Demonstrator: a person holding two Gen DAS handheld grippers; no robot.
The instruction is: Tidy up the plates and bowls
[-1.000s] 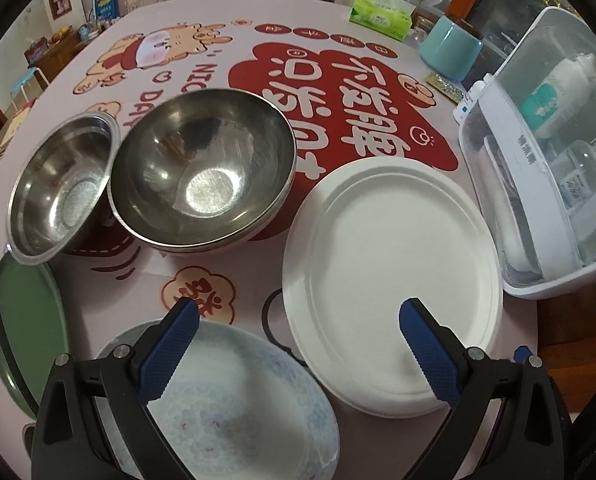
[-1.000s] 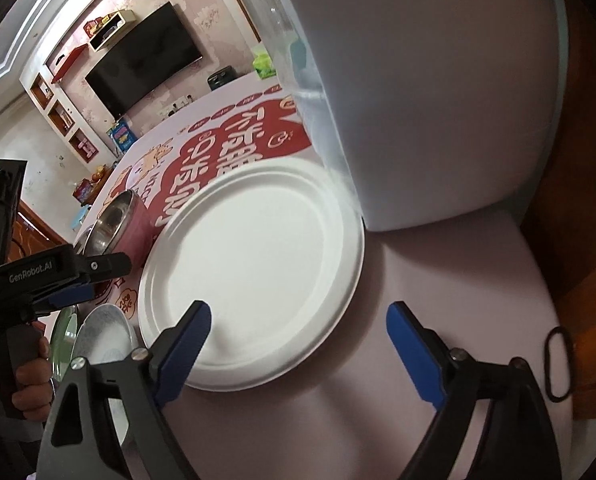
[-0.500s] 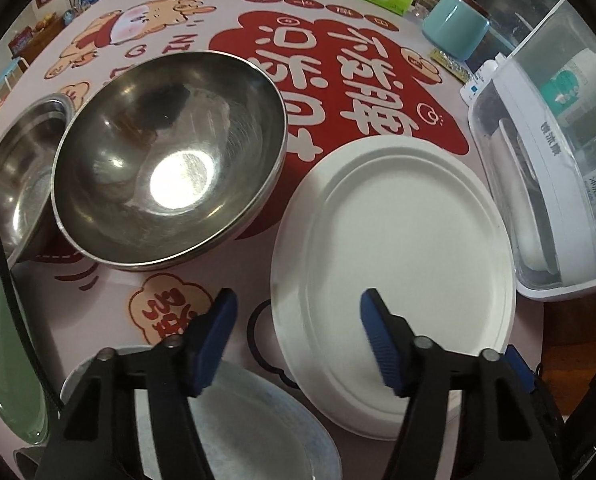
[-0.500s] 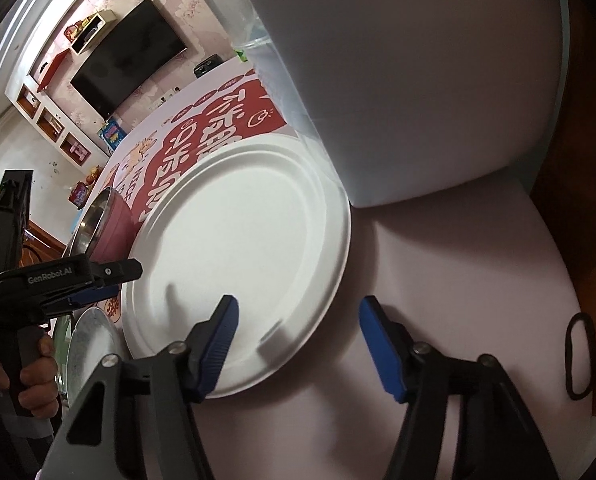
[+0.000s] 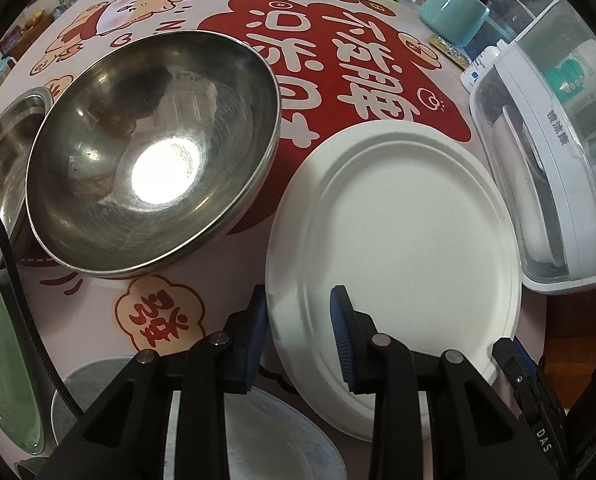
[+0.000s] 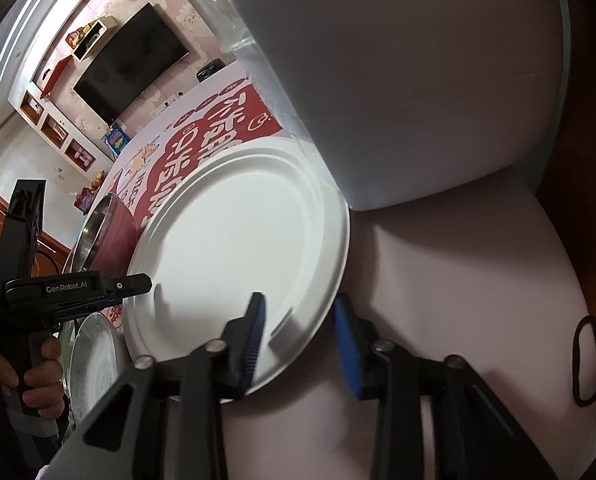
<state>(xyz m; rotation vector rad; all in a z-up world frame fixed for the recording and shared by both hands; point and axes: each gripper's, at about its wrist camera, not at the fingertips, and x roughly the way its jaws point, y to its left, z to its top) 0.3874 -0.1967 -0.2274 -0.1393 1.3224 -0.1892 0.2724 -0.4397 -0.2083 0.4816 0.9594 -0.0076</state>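
Left wrist view: the left gripper (image 5: pixel 298 332) straddles the near-left rim of the white paper plate (image 5: pixel 398 220), which lies flat on the desk (image 5: pixel 97 304) between a large steel bowl (image 5: pixel 153 152) and a white storage box (image 5: pixel 558 184). Its fingers (image 5: pixel 340 336) have just been closing and now stand narrow, one outside the rim, one over the plate's floor; whether the pads already press the rim cannot be told. A smaller steel bowl (image 5: pixel 5 168), a green plate (image 5: pixel 1 364) and a patterned plate (image 5: pixel 273 436) sit at the left and near edges, seemingly awaiting sorting.

Right wrist view: the right gripper (image 6: pixel 298 340) brackets the plate's opposite, near-right rim, its fingers (image 6: pixel 348 344) likewise just drawn in to a narrow gap, one above the plate, one on the bare desk beside it. A sliver of space shows at the outer pad, so no firm grip is evident. A hand (image 6: pixel 37 376) holds the left gripper across the plate. The two-sided approach probably suits a flimsy, wide plate hard against the box.
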